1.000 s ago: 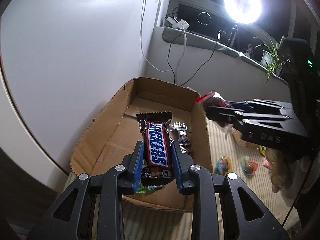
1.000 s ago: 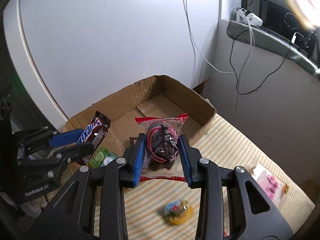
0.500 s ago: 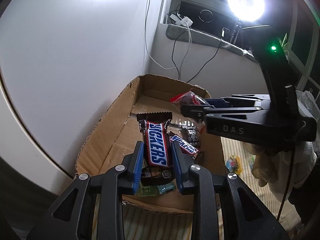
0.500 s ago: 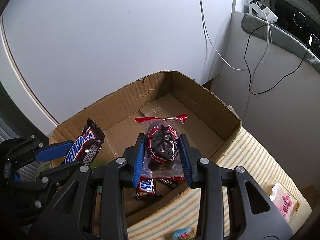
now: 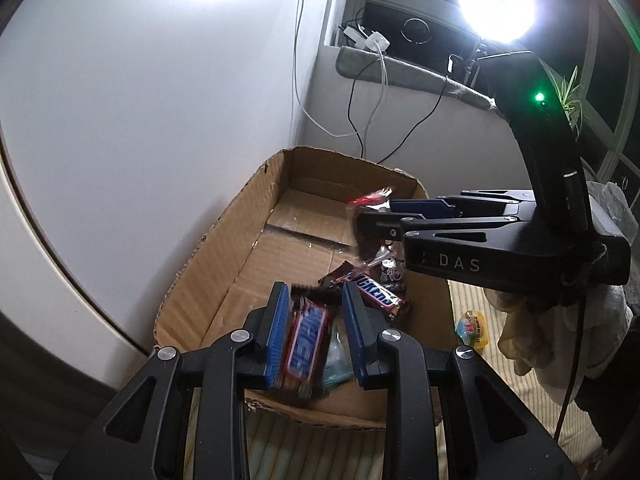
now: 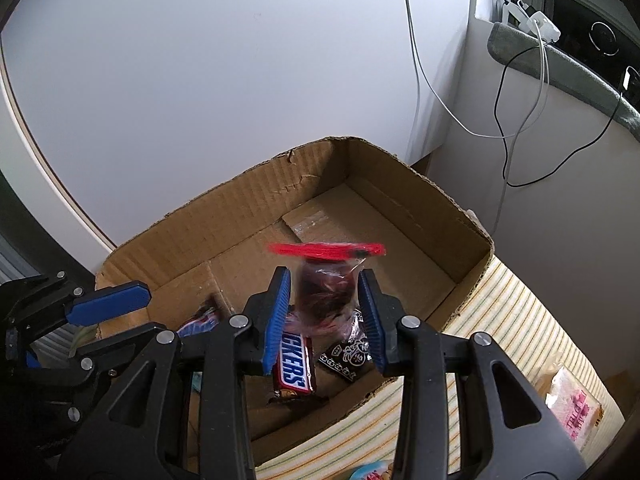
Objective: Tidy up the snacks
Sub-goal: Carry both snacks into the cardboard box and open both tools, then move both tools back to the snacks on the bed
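1. While it hangs over the near end of the box point(image 5: 224, 240), the left gripper point(image 5: 314, 330) has a blurred Snickers point(image 5: 306, 346) between its blue pads; the gap beside the bar suggests a loosened grip (I cannot tell for sure).
2. Farther in, the right gripper point(image 6: 326, 314) is opening, and the red-edged packet point(image 6: 326, 280) sits between its pads with a gap on each side.
3. Below it, another bar point(image 6: 294, 368) and a black wrapper point(image 6: 346, 358) lie on the box floor.
4. Beyond the box, a pink packet point(image 6: 574, 410) lies on the striped mat point(image 6: 516, 312).

Right tongs point(image 6: 324, 312) opening, left tongs point(image 5: 314, 330) parted.
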Available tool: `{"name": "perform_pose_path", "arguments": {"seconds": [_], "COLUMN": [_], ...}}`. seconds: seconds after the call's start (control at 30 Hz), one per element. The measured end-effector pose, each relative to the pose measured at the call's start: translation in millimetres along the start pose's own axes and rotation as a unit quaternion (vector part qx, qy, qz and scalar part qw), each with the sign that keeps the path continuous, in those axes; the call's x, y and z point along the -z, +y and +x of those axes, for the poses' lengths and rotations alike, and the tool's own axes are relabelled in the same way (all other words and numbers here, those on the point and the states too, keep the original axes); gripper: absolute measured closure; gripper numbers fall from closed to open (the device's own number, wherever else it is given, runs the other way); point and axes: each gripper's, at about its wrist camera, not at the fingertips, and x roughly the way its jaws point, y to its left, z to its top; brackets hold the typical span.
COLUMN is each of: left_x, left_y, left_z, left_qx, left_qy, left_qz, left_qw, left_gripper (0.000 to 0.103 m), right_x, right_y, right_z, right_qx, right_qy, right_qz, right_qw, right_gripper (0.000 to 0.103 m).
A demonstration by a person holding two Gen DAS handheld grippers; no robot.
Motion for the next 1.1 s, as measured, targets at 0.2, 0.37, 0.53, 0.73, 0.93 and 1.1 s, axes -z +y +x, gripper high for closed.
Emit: {"name": "perform_pose_path", "arguments": {"seconds": [0.2,0.37,0.53,0.73,0.93,1.1], "left_x": [2,3,4,5,8,11], "left_y": [-3,-8,-13,-23,-36,-48], "left_z": [-3,-9,-17,-27,-39,-45], "left_qx": [-0.007,-0.005,-0.003,0.001,0.01,0.018], "left_qy": [-0.001,-0.007,-0.013,-0.022,-0.033,-0.039], "left_qz": [0.005,0.008,0.009,0.016,0.026,0.03], "left_qw": [1.0,0.9999,0.9999,0.9996,0.9991,0.9987], "left_gripper": [0.059,0.056,0.054,0.054,0.054,0.054], "right_x": [0,0,4,12,25,41], "right_y": [-1,-2,-5,-7,-11,-17], "right_z": [-13,-22,-35,-54,-76,-97], "right_qx": [0.013,0.024,0.036,0.048,0.061,0.08], "right_qy": [-0.02,-0.029,-0.036,-0.047,-0.059,-0.069], "right_qz": [0.001,0.006,0.01,0.011,0.015,0.022], "right_qw": [1.0,0.999,0.999,0.998,0.996,0.994], "right_gripper": [0.032,0.028,0.028,0.028,0.028,0.028]}}
